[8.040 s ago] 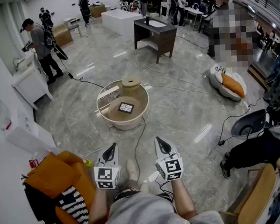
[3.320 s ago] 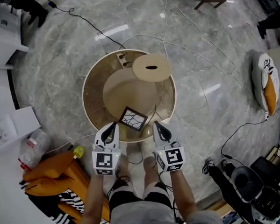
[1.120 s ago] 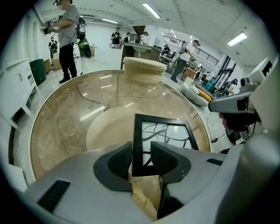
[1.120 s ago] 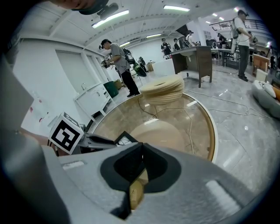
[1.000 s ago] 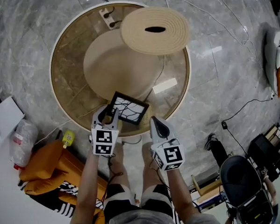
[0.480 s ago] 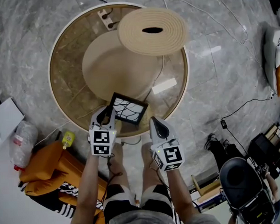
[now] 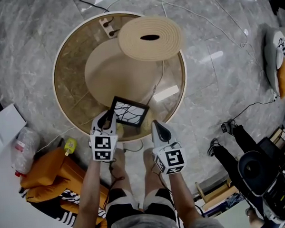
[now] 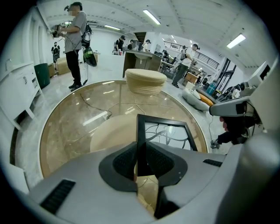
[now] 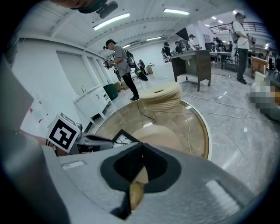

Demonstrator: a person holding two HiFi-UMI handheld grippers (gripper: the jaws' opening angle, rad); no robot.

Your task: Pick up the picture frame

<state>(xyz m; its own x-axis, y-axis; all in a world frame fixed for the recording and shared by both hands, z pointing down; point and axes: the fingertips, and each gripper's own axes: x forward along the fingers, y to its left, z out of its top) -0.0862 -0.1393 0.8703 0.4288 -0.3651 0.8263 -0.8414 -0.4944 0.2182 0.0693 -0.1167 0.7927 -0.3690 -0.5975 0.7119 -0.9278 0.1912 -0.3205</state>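
Spanning the whole head view, grey marble floor carries a round glass-topped table with a pale rim. Under the glass sits a wide beige cone base, and a ridged tan disc with a dark slot stands above it toward the table's far edge. An orange bag lies on the floor off the table's near-left edge, well apart from the table. The picture frame, with a black border and thin branching lines on a pale pane, is at the table's near edge, over the glass just in front of the cone base. I can't tell whether its far side touches the glass. The left gripper is at that same near edge; its jaws have just closed and now clamp the frame's left border, which the left gripper view shows as a dark bar pinched upright between the pads, with the rest of the frame reaching away to the right. The right gripper sits just off the near edge, right of the frame and not touching it. Its jaws are together with nothing between them in the right gripper view, where the frame shows to the left. A white power strip lies on the glass at the far-left edge, and a thin cable runs across the glass by the cone. A small yellow object lies on the floor beside the bag.
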